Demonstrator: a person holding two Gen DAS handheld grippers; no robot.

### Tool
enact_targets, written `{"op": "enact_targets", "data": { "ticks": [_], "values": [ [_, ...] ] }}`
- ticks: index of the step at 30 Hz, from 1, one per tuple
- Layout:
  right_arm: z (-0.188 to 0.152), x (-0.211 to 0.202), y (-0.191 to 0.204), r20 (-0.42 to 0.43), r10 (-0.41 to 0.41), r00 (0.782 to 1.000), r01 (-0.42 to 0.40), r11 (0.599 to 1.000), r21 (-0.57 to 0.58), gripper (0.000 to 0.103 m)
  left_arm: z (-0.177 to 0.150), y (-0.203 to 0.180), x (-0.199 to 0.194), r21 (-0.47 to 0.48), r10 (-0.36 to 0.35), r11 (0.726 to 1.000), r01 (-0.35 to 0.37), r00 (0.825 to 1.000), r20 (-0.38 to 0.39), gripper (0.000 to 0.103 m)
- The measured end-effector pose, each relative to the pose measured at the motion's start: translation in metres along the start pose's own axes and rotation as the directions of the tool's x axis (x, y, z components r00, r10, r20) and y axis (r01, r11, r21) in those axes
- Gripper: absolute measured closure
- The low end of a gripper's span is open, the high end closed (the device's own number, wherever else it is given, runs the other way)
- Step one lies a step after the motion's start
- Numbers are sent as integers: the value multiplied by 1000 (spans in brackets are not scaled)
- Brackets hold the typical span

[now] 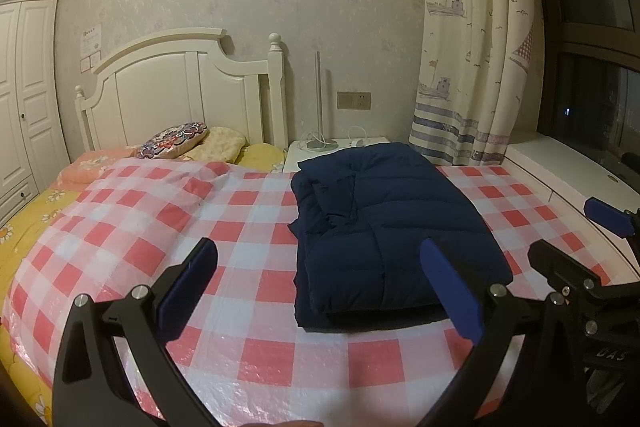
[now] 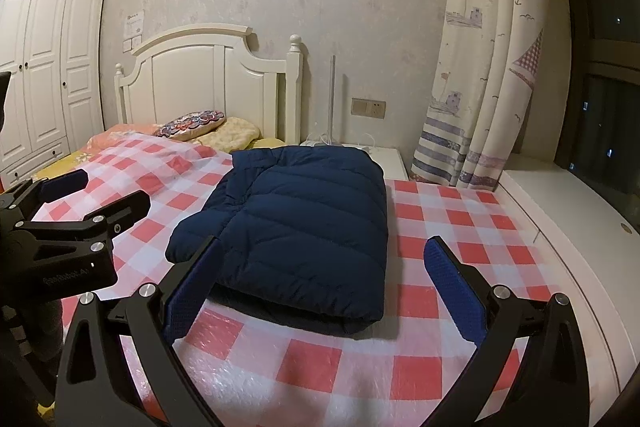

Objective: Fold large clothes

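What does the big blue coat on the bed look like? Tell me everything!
The coat is dark navy and puffy, with stitched quilted rows. It is folded into a thick rectangle, its layers stacked at the near edge. It lies flat on the red-and-white checked sheet, toward the window side. Nothing else touches it; both grippers are open and off it.

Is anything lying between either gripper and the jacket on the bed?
Nothing visible: only bare checkered sheet separates the right gripper and left gripper from the folded jacket. Both jaws stand open.
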State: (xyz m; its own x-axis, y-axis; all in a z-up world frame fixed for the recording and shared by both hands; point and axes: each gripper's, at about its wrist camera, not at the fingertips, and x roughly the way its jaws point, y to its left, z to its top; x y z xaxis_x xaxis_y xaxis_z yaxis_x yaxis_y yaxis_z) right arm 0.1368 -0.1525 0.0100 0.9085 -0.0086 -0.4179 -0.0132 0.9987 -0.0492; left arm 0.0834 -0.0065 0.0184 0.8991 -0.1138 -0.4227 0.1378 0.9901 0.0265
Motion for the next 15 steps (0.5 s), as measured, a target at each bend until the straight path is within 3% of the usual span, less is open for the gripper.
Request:
{"op": "enact_targets", "data": {
  "ticks": [15],
  "values": [
    [-1,0,2,-4,-3,1000,2,1000,-4,4,-2,0,0,1,3,1000,-3,1000,2,2]
  ]
}}
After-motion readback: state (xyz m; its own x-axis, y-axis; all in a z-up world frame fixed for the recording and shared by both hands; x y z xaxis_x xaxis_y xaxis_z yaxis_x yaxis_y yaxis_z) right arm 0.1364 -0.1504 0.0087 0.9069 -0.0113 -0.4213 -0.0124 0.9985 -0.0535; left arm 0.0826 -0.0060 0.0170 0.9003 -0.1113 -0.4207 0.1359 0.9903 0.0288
